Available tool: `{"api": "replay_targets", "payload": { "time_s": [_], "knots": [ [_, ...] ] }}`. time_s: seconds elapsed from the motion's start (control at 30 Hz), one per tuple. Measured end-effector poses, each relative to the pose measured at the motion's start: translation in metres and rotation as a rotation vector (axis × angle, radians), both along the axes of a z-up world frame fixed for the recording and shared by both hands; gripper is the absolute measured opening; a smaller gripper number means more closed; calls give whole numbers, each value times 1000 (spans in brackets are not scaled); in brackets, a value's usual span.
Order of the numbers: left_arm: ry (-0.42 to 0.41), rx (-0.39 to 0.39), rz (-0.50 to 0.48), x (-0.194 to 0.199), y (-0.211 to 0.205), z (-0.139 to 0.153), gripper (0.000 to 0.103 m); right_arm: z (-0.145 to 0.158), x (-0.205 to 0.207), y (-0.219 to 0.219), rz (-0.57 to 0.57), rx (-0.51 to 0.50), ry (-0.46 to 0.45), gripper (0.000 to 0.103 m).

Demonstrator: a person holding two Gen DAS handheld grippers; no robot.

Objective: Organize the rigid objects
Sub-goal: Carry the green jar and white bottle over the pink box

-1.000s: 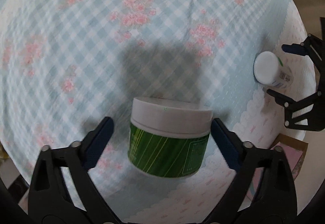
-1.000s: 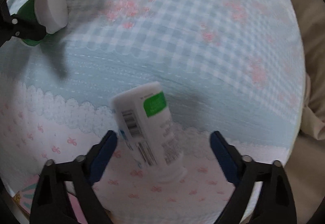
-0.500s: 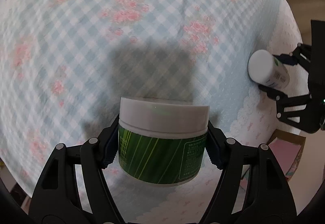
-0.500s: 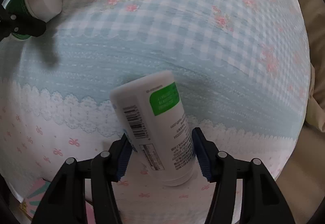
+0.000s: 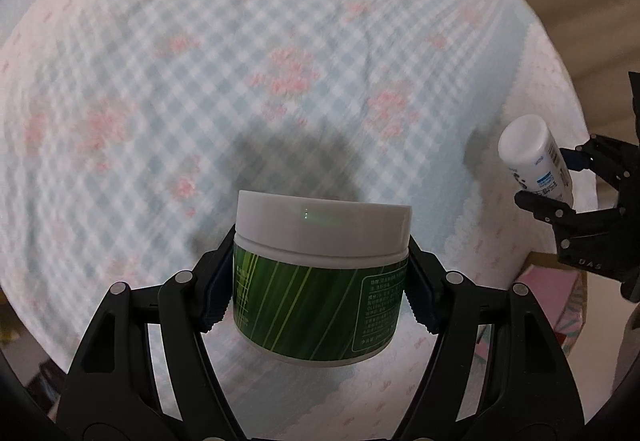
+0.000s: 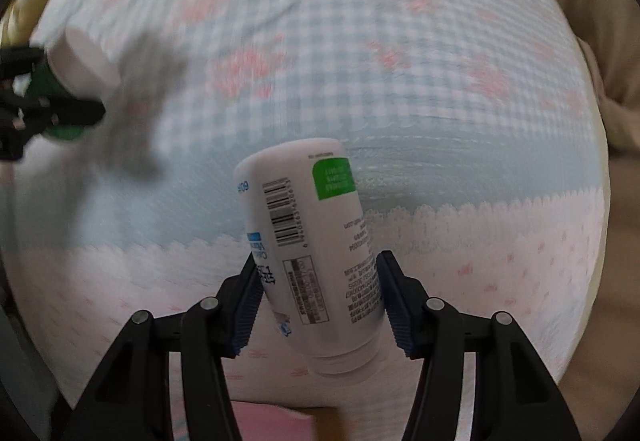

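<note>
Both tongs, wide a second ago, now clamp and lift: left tongs (image 5: 320,281) grip the green jar (image 5: 320,281), right tongs (image 6: 318,301) the lotion bottle (image 6: 312,241), clear of the bedspread (image 5: 200,81) for carrying.

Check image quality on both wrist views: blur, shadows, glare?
Left wrist: green jar sharp, small glare spot on its lid, its shadow on the blurred checked cloth. Right wrist: white bottle readable, cloth smeared, left tool at the edge heavily blurred.

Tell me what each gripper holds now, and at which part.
The left gripper holds the green jar by its sides, below the white lid. The right gripper holds the white bottle around its lower body, near the cap.
</note>
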State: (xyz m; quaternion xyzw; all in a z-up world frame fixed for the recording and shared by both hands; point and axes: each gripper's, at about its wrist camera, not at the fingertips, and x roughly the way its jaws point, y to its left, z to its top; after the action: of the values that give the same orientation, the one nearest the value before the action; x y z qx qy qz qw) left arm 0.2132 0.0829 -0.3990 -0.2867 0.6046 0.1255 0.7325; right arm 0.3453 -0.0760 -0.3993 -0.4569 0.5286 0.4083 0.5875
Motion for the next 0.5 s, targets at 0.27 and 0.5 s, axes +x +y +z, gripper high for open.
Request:
{"api": "replay_targets", "payload": {
  "time_s": [0.27,0.5],
  "knots": [
    [-115,43,-107,-6,-20,73,69,81,-9,-43,-293,178,24,52],
    [-206,52,-251,2,-72,131,69,146,-26,-111,-505,309,23,52]
  ]
}}
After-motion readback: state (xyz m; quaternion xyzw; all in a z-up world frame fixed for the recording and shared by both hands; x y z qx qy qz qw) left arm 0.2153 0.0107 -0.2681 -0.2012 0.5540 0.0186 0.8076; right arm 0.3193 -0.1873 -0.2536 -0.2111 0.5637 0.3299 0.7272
